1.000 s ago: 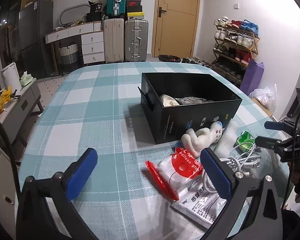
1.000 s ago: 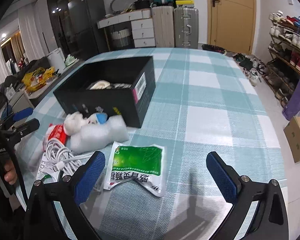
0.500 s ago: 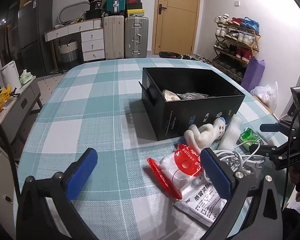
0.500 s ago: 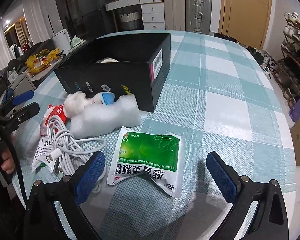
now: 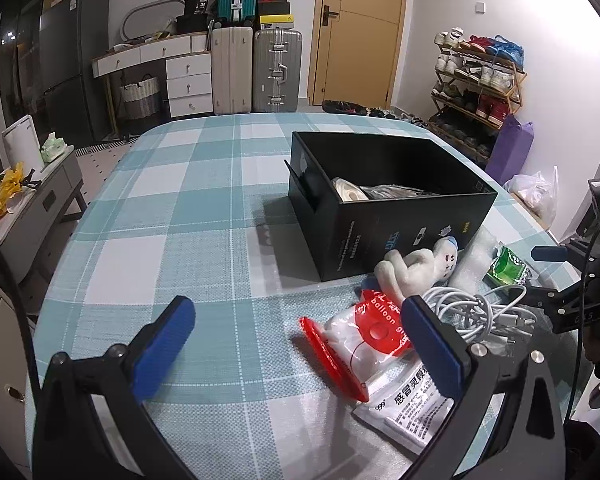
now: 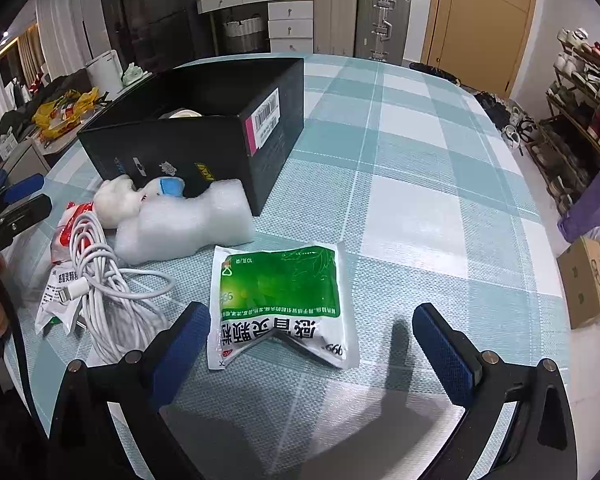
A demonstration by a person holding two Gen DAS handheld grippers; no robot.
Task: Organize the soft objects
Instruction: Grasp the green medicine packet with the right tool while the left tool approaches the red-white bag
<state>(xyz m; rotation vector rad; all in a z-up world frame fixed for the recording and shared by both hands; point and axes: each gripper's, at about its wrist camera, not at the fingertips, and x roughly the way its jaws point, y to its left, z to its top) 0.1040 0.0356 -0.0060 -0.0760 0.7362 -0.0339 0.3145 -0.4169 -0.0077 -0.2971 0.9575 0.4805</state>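
Lying on the counter (image 6: 420,128) beside the black box (image 6: 188,140), green sachet (image 6: 278,284) sits just ahead of right tongs (image 6: 312,344), spread wide, empty. Left tongs (image 5: 296,344) likewise. Suggest pinching the sachet's near edge, then dropping it in the box.

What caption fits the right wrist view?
Open right tongs hover at a green sachet, with foam, cable and black box behind.

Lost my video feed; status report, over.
Both grippers open, empty. Right gripper lined up on green packet. Black box open beyond; nothing in the way.
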